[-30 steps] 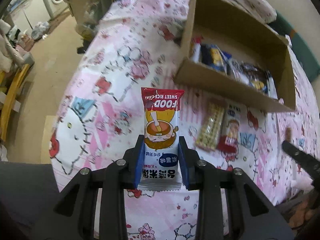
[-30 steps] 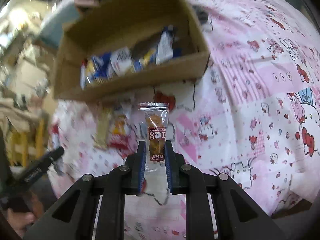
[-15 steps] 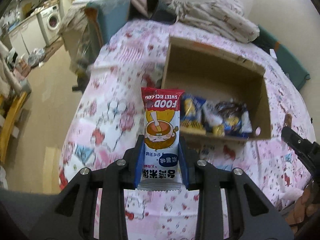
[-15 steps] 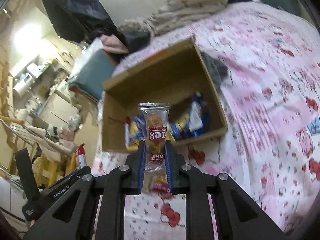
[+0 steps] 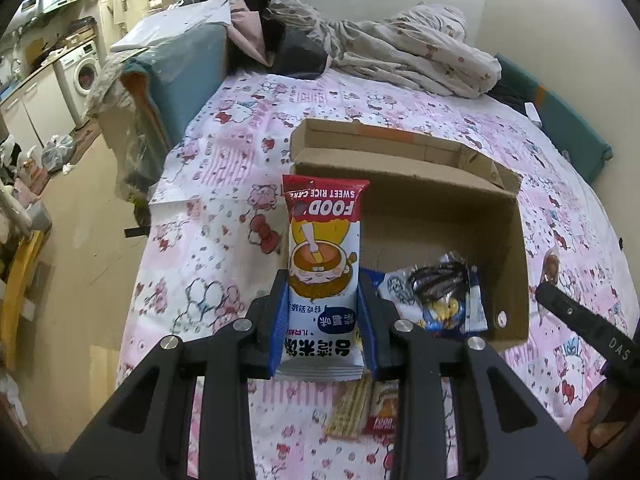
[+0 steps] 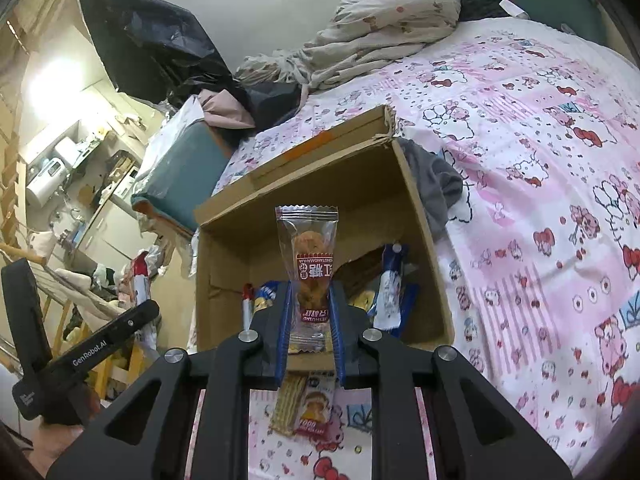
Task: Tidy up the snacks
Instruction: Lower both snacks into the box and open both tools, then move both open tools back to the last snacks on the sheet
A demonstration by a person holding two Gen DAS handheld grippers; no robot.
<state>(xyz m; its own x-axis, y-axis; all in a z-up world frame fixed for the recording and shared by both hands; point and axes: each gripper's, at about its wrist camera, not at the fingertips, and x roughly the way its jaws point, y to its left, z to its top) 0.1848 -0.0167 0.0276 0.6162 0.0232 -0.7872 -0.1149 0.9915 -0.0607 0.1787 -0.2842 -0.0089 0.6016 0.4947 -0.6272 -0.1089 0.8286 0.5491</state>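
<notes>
1. Left wrist view. The left gripper (image 5: 323, 332) is closed on the lower half of a rice cake packet (image 5: 322, 276), its blue-padded fingers (image 5: 280, 328) pressing both long edges; the packet stands upright, printed face toward the camera, in the air in front of the cardboard box (image 5: 516, 248). The box sits on the bed (image 5: 224, 208) near its middle, with wrapped snacks (image 5: 436, 300) heaped against its near wall. Two loose packets (image 5: 364, 408) lie flat on the bed just outside that wall.

2. Right wrist view. The right gripper (image 6: 310, 328) is closed on a clear biscuit packet (image 6: 310, 264), gripped across its lower part and held upright before the box's (image 6: 420, 240) open top.

3. Handling, as judged. Both packets look light, with thin, slippery film around brittle contents; a gentle pinch across the width near mid-length seems safest, avoiding the crimped end seals.
</notes>
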